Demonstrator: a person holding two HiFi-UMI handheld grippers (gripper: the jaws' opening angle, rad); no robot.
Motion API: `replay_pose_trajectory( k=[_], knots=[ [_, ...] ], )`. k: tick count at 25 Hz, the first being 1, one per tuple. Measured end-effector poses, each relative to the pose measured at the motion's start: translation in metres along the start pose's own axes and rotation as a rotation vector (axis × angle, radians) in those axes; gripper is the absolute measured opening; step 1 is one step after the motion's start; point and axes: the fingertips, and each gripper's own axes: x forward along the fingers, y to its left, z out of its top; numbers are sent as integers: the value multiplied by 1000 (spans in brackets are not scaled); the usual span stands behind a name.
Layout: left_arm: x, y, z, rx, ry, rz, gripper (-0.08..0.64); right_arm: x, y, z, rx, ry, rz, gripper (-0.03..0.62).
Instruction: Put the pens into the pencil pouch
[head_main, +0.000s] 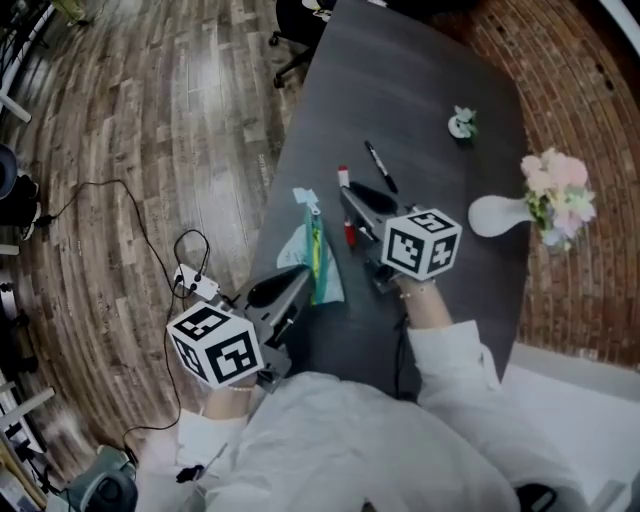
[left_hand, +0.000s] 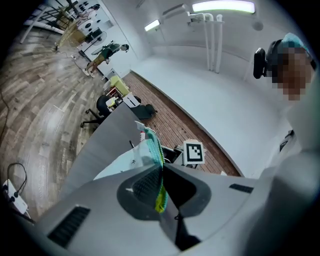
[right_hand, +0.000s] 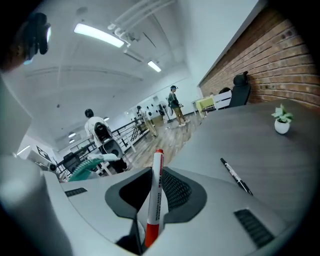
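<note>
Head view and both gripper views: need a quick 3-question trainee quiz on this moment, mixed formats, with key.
1. True or false: the right tongs are clamped on a red-capped marker.
2. What do the left tongs hold? A) the pencil pouch by its edge B) scissors C) nothing
3. Fill in: the black pen lies loose on the ___, not gripped by either tool.

Key: 1 true; 2 A; 3 table.
</note>
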Motion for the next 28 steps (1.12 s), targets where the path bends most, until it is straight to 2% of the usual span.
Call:
replay_pose_trajectory(
  k=[3,10,13,17,21,28],
  knots=[
    [3,-12,-3,13,4,0,18,-26,18,15,-3,-88,23,66],
    [7,-38,-22,36,28,-27,18,-82,68,41,-63,-195,116,66],
    [6,-47,-21,22,16,-33,18,-104,93,60,-113,-284,173,66],
    [9,-52,-24,26,15,-22,18,-132,114,85,-124,-397,220,66],
    [8,-57,-32,9,19,-27,18,-143,133,92,-137,-433,255,66],
    [6,-58,-43,-33,11,-30,18,-138,151,77,-143,-468,303,66]
  ],
)
